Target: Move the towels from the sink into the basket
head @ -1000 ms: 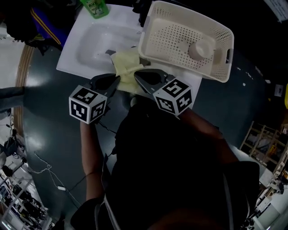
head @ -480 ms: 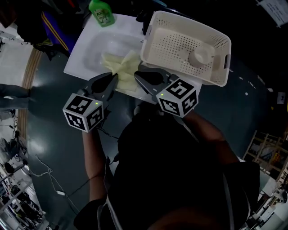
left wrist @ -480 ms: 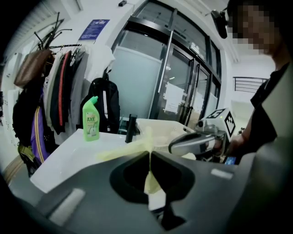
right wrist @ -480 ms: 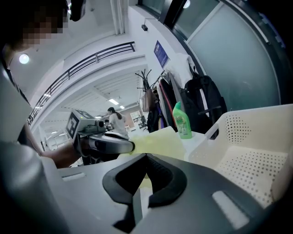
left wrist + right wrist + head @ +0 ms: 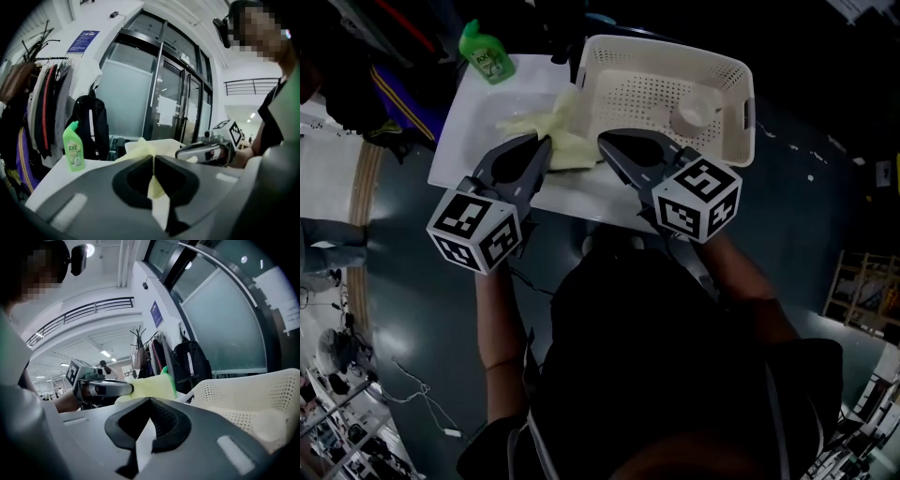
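A pale yellow towel (image 5: 567, 141) hangs over the front right of the white sink (image 5: 473, 108), against the left wall of the cream basket (image 5: 666, 45). My left gripper (image 5: 546, 142) is shut on the towel. In the left gripper view the cloth (image 5: 154, 187) shows in the slit between the closed jaws and bunches above them. My right gripper (image 5: 603, 141) is shut just right of the towel. In the right gripper view its jaws (image 5: 149, 401) meet with the towel (image 5: 152, 385) right ahead. Whether they pinch its edge is not visible.
A green bottle (image 5: 487, 54) stands at the sink's far left corner. A round white object (image 5: 694, 112) lies inside the basket. Coats and bags (image 5: 42, 108) hang on a rack behind the sink. Dark floor surrounds the counter.
Both grippers have moved with the towel from the sink's front edge to the basket's left wall. The towel now spreads wider, and the grippers stand further apart.
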Available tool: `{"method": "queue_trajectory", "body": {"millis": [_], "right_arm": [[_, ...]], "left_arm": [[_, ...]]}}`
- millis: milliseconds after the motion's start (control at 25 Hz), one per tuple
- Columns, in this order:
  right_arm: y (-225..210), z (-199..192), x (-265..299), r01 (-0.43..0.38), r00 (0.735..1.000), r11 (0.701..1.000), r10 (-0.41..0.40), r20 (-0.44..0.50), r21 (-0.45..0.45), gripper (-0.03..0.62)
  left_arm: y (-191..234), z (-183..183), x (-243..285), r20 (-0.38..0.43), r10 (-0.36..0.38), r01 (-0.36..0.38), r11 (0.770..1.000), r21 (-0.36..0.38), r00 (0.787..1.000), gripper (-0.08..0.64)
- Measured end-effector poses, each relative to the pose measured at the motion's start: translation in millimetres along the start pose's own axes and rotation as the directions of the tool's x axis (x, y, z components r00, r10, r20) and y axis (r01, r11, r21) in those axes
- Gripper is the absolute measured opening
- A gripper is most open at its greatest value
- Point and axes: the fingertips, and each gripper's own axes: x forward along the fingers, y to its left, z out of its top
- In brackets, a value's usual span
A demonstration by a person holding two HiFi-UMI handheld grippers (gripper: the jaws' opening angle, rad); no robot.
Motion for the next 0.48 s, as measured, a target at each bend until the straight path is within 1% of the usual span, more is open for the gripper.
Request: {"method": "queue_trajectory", "body": {"millis": [120, 240, 360, 480], "right_arm": [[-19.9, 11.3, -20.2, 0.077, 0.996, 0.997, -0.077, 0.042, 0.006, -0.006], [-37.6, 16.7, -41.5, 0.145, 0.987, 0.989, -0.146, 0.073, 0.018, -0.006], [-51.9, 16.8, -58.7, 0.205, 0.974, 0.978, -0.207, 0.088, 0.033, -0.006], [-62.8, 11.9, -72.8, 0.253, 0.963, 0.967, -0.256, 0.087, 0.043, -0.006]], "left_arm": [[-7.4, 14.1, 16.7, 0.02, -0.031, 0.03, 0.999, 0.026, 0.999, 0.014], [-18.7, 27.6, 32.4, 0.04, -0.073, 0.071, 0.996, 0.054, 0.997, 0.014], [-29.5, 39.6, 49.2, 0.053, -0.119, 0.115, 0.99, 0.08, 0.991, 0.014], [-39.9, 44.7, 68.0, 0.042, -0.161, 0.156, 0.982, 0.105, 0.986, 0.014]]}}
